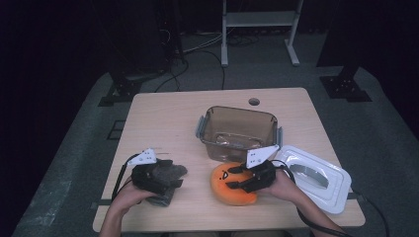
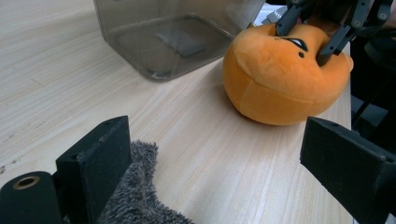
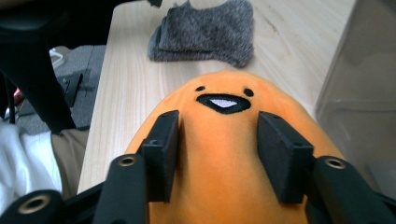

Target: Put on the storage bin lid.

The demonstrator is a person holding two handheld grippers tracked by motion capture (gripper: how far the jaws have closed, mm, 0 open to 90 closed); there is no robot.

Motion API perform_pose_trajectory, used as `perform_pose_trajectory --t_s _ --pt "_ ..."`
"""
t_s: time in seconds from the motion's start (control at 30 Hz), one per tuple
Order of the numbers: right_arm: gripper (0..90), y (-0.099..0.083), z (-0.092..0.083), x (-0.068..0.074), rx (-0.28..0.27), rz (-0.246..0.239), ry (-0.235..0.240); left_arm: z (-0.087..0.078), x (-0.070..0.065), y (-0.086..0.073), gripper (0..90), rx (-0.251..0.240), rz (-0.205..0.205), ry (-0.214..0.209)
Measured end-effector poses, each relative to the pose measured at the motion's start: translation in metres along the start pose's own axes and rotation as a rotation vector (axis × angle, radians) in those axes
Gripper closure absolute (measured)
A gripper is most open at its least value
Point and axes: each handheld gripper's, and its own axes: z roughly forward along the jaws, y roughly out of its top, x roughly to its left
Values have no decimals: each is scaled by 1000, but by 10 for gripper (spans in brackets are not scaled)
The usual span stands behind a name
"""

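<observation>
- My right gripper [image 3: 217,154] has its jaws clenched into the round orange plush toy with a stitched face [image 1: 231,185], near the tabletop's [image 1: 163,113] front edge.
- My left gripper [image 2: 219,163] stands released over the grey fuzzy cloth [image 1: 170,173], toward the front-left corner.

A clear brown-tinted container [image 1: 240,132] stands open on the wooden desk [image 1: 163,116], just beyond the right-hand fingers. Its white lid [image 1: 316,177] lies flat beside those fingers, on their outer side.
</observation>
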Motion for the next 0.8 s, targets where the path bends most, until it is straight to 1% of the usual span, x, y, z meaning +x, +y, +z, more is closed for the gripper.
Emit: perform_pose_trajectory --t_s 0.1,0.17,0.23,0.33,0.43,0.5,0.57,0.7,0.8 --pt "568 -2 2 4 18 -7 10 0 0 0 83 -3 -1 -1" --pt "595 -3 3 7 22 -20 9 0 0 0 83 -1 0 -1" --pt "611 -3 2 10 27 -32 -2 0 0 0 83 0 -1 0" --pt "627 -3 3 12 30 -29 -24 1 -1 1 83 -2 -1 0" --pt "657 -3 4 14 29 -32 -27 1 -1 0 83 0 0 0" --pt "678 -2 3 16 34 -47 -33 1 -1 1 83 1 0 0" --pt "691 0 3 18 40 -36 -35 1 -1 1 83 -1 -1 1" --pt "745 5 1 20 53 12 -26 0 -1 1 83 -4 -3 1" --pt "766 8 -2 19 53 20 -27 -1 0 1 83 -7 -2 2"
